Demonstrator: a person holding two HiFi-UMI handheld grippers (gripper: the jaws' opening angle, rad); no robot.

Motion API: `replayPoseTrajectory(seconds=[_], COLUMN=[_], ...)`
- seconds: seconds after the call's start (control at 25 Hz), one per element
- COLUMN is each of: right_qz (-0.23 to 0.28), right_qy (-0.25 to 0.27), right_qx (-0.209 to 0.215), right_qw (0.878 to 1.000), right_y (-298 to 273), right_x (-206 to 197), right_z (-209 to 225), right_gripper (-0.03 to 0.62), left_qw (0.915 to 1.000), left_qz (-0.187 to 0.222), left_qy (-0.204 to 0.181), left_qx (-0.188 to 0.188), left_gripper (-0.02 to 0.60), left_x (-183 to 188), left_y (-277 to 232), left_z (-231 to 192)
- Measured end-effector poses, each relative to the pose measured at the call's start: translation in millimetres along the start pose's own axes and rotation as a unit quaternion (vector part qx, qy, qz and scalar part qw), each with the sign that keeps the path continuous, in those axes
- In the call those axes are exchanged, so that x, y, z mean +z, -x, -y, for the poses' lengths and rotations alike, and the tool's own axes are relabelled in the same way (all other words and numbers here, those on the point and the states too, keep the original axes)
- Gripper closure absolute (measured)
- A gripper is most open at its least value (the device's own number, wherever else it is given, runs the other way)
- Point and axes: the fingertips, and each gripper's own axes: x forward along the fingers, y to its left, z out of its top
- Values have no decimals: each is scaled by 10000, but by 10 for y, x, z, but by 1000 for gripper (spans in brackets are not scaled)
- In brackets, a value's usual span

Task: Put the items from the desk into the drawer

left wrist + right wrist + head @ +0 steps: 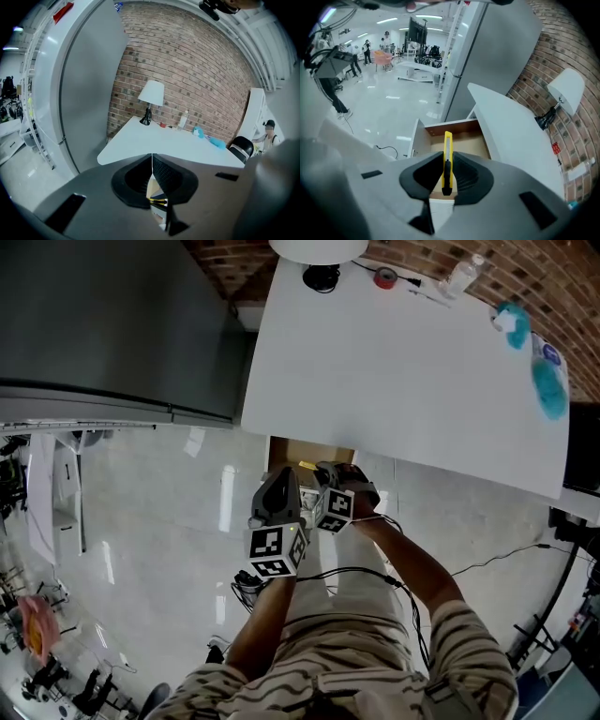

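Observation:
My right gripper (447,165) is shut on a yellow utility knife (447,154), which stands on edge between the pads and points into the open wooden drawer (461,135) under the white desk (515,136). In the head view the right gripper (325,476) hovers over the drawer (286,453), with the knife's tip (306,466) showing. My left gripper (279,486) is close beside it on the left. Its jaws (152,161) are shut with nothing between them. On the desk (394,362) lie a red tape roll (385,277), a clear bottle (461,276) and teal items (548,381).
A white lamp (319,251) stands at the desk's back edge against the brick wall. A tall grey cabinet (112,324) is to the desk's left. Cables (487,563) run over the glossy floor. A black chair (241,149) sits at the desk's far right end.

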Motion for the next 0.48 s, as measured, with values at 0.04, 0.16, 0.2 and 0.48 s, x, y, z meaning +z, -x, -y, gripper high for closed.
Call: replayPoseTrajectory(seconds=[0.04, 0.16, 0.2, 0.48], right_qz=[-50, -221, -288, -544], right_qy=[45, 205, 283, 491], right_qx=[35, 127, 139, 262], right_qw=[10000, 9995, 9991, 9970], right_y=[-58, -222, -279, -603], right_x=[-36, -148, -191, -369], right_z=[-36, -129, -140, -253], right_gripper=[526, 526, 526, 526], left_qw=[10000, 10000, 10000, 9997], left_qz=[-13, -55, -68, -249], left_qy=[2, 36, 43, 23], left_qx=[-1, -9, -15, 10], left_gripper=[574, 574, 574, 574], left_x=[-20, -62, -73, -248], left_y=[-14, -49, -60, -67], left_z=[-6, -23, -25, -67])
